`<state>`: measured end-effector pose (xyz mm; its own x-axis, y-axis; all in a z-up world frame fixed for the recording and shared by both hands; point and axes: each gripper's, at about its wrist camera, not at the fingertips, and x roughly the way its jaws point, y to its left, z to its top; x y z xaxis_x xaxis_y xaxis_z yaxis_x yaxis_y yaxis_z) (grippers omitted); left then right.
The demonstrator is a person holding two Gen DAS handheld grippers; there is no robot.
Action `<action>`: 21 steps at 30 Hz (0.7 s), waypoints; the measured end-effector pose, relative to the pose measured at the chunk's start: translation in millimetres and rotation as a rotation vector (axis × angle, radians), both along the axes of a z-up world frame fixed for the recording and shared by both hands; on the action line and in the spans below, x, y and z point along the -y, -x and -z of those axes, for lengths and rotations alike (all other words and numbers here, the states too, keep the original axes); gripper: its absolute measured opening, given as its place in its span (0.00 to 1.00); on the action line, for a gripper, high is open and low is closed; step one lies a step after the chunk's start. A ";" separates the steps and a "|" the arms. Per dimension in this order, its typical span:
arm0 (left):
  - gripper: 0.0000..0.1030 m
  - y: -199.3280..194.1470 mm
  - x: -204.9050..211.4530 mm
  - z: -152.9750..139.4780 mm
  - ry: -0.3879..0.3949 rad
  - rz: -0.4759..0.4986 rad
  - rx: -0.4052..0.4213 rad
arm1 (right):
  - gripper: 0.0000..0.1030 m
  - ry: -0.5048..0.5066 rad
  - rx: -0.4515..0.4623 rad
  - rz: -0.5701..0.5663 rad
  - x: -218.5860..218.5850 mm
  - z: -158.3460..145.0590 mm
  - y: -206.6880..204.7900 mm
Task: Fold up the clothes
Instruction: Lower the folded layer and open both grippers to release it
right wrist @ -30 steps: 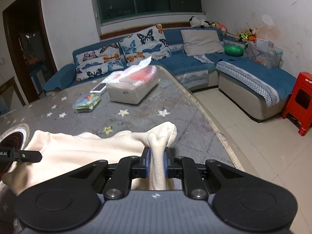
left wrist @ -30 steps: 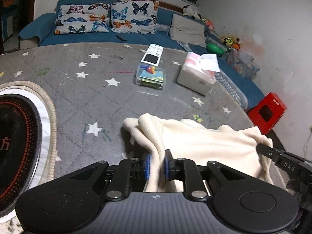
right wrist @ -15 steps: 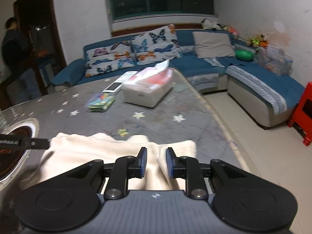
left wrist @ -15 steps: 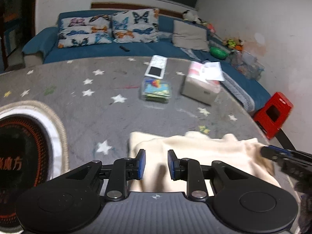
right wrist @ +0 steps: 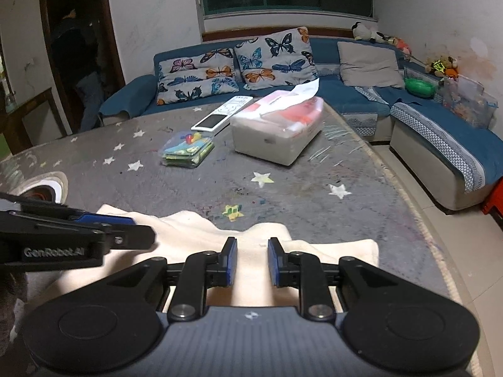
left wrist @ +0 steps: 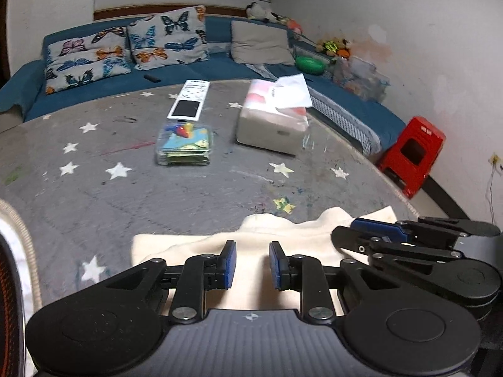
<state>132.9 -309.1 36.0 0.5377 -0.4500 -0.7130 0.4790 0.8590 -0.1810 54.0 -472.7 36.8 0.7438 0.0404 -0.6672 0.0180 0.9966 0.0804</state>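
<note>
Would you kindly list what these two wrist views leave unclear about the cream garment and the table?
- Cream garment: near edge hidden under the left gripper body, left view; type unidentifiable.
- Same in right view, behind the right gripper.
- Round patterned mat: cut off by the left edge.
- Tissue box print: too small to read.

A grey star-patterned table (right wrist: 314,188) is seen. A cream garment (right wrist: 195,235) lies at its near edge; a tissue box (right wrist: 276,135), remote (right wrist: 223,114) and clear packet (right wrist: 188,149) are placed toward the far edge.
</note>
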 end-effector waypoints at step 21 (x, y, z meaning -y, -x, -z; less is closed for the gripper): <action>0.25 -9.7 5.2 10.7 -0.004 -0.011 0.007 | 0.30 0.033 0.006 -0.066 -18.7 0.5 12.1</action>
